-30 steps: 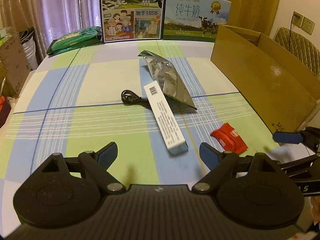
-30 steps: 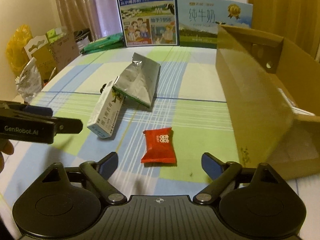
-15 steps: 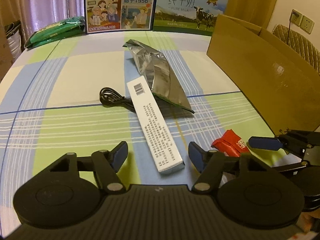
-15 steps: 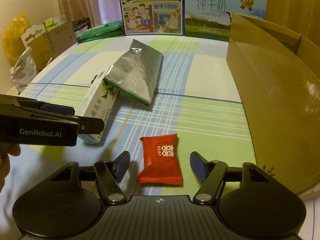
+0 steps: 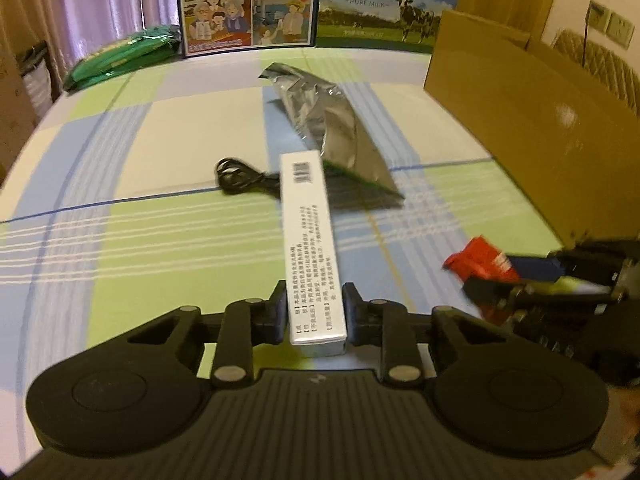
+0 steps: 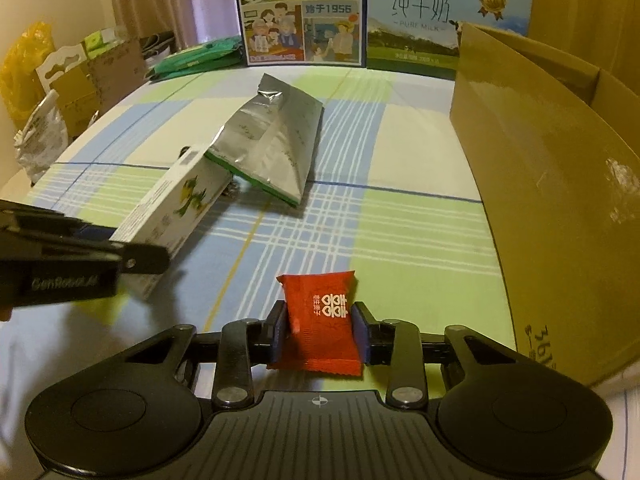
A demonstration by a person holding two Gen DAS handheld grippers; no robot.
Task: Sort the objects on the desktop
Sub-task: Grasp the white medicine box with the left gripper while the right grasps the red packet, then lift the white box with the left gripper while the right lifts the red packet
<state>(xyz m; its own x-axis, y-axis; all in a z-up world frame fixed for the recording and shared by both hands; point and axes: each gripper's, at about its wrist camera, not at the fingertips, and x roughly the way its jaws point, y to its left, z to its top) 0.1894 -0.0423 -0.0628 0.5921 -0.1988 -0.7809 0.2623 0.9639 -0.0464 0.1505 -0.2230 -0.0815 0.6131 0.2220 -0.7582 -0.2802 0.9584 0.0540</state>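
My left gripper (image 5: 316, 314) is shut on the near end of a long white box (image 5: 308, 236) with a barcode and printed text; the box points away across the checked tablecloth. From the right wrist view the same white box (image 6: 172, 208) shows a green figure on its side, with the left gripper (image 6: 140, 258) at its near end. My right gripper (image 6: 320, 332) is shut on a red candy packet (image 6: 320, 320). That red candy packet (image 5: 478, 260) appears at the right of the left wrist view, pinched by the right gripper (image 5: 496, 276).
A crumpled silver bag (image 5: 332, 128) lies beyond the white box, and a black cable (image 5: 240, 178) is coiled to its left. A large open cardboard box (image 6: 552, 184) stands along the right. Milk cartons (image 5: 320, 0) and green packets (image 5: 120, 56) line the far edge.
Both grippers moved forward and went from open to shut: the left closed on the white box's near end, the right closed on the red candy packet.
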